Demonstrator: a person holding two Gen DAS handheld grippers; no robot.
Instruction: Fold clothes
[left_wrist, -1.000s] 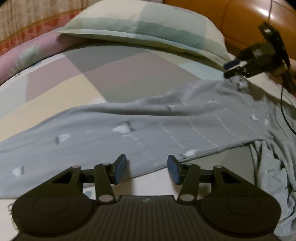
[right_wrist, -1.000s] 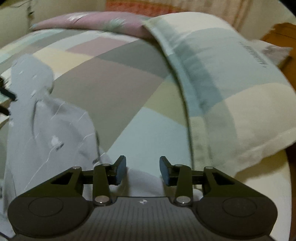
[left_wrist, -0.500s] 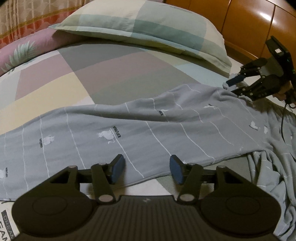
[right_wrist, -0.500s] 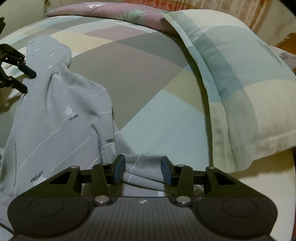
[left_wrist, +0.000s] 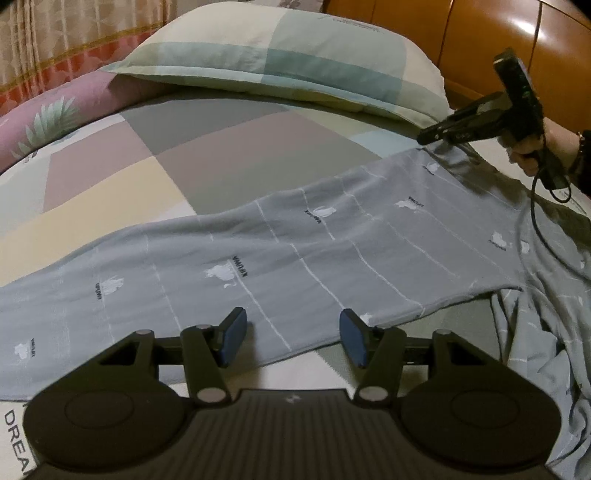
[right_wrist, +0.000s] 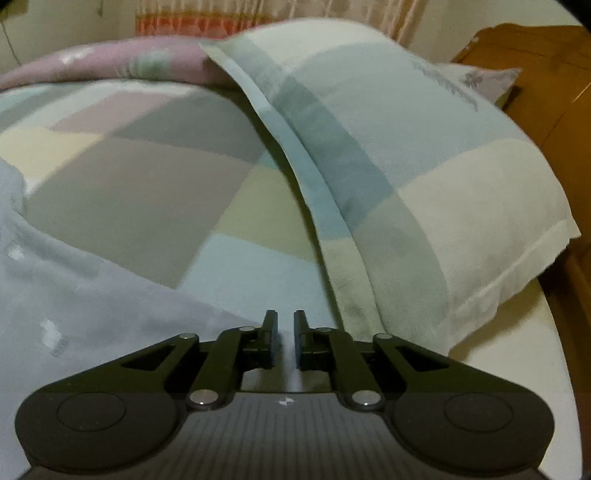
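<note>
Since half a second ago the right gripper (right_wrist: 285, 341) has drawn its fingers nearly together, a narrow gap left; whether cloth is pinched there cannot be told. The grey patterned garment (left_wrist: 314, 251) lies stretched across the checked bedsheet (left_wrist: 147, 155), its far end under that gripper near the pillow (left_wrist: 295, 55). The left gripper (left_wrist: 291, 339) hovers spread wide over the garment's near hem.

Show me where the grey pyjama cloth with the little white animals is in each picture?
Left wrist view: the grey garment stretches across the middle from the left edge to the right, just past the open left hand-held gripper.
Right wrist view: it fills the lower left, blurred, beside the right hand-held gripper.
Shared landmark: the checked pillow, top in the left view, right side in the right view.
</note>
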